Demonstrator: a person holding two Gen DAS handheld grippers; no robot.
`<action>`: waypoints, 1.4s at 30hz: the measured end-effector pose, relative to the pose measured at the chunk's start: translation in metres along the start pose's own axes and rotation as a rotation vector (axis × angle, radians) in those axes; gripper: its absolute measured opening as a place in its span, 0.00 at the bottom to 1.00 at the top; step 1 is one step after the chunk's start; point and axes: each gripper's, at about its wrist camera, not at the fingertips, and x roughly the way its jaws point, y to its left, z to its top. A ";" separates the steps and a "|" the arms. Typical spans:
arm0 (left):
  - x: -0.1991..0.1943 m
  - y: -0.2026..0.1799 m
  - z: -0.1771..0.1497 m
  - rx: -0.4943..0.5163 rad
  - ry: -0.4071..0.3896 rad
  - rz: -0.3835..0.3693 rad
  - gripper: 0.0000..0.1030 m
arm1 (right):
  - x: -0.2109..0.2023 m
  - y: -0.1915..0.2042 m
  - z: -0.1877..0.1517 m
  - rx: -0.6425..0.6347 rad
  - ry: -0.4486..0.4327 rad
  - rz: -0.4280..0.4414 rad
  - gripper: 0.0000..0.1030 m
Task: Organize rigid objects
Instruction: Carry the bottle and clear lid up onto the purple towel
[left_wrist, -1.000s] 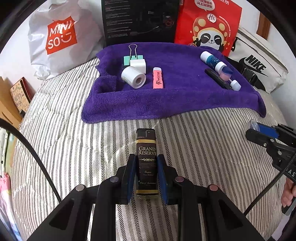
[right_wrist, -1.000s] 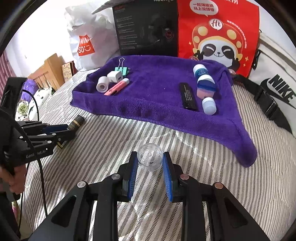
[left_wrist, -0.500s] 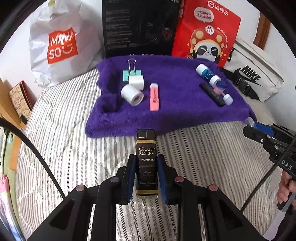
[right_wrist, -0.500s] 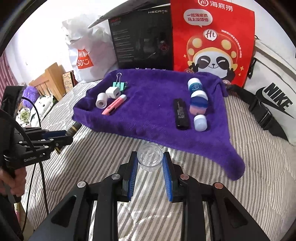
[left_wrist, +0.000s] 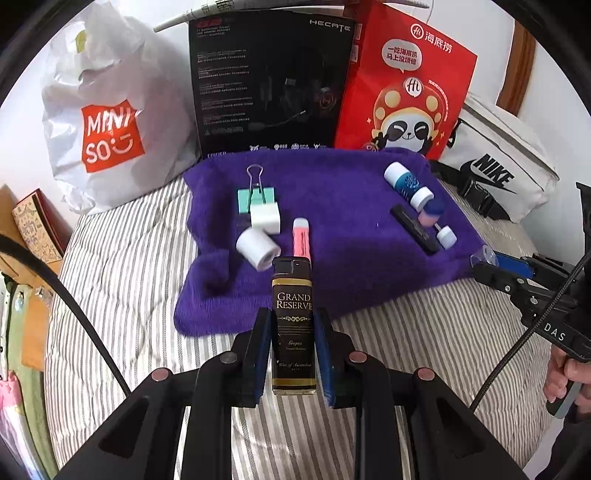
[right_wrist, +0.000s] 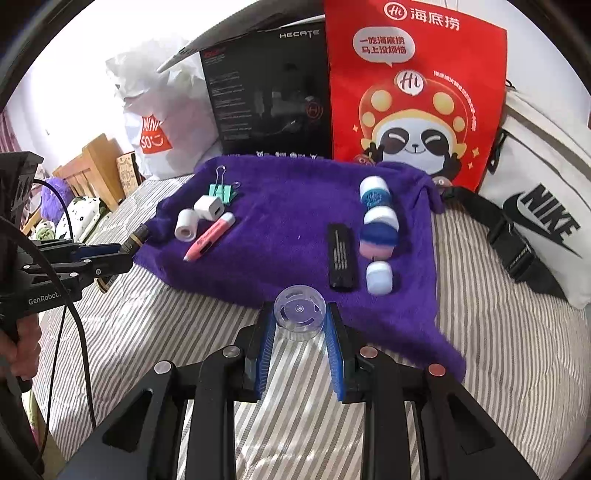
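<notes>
My left gripper (left_wrist: 293, 321) is shut on a black Grand Reserve lighter (left_wrist: 293, 325), held above the striped bed just before the purple towel (left_wrist: 340, 206). My right gripper (right_wrist: 300, 317) is shut on a clear plastic bottle (right_wrist: 300, 312), at the towel's near edge (right_wrist: 295, 214). On the towel's left lie a green binder clip (left_wrist: 256, 197), a white charger (left_wrist: 265, 219), a white tape roll (left_wrist: 257, 248) and a pink highlighter (left_wrist: 301, 236). On its right lie a blue-white bottle (left_wrist: 406, 184), a black stick (left_wrist: 415, 229), a blue-pink piece (left_wrist: 430, 214) and a white cap (left_wrist: 446, 236).
Behind the towel stand a white Miniso bag (left_wrist: 110, 125), a black Hecate box (left_wrist: 269, 85) and a red panda bag (left_wrist: 406, 92). A white Nike bag (left_wrist: 498, 170) lies at the right. The striped bed cover (left_wrist: 122, 277) surrounds the towel. Wooden furniture (right_wrist: 92, 166) stands left.
Both grippers have moved forward and up toward the towel with their objects still held. The towel's items now appear nearer.
</notes>
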 end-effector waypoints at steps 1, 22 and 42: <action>0.001 0.000 0.003 0.002 -0.002 0.000 0.22 | 0.001 0.000 0.003 -0.002 -0.002 0.000 0.26; 0.037 0.018 0.040 -0.009 0.020 -0.011 0.22 | 0.081 -0.008 0.035 -0.034 0.099 0.020 0.26; 0.050 0.020 0.045 -0.010 0.041 -0.048 0.22 | 0.099 -0.006 0.037 -0.021 0.164 0.072 0.38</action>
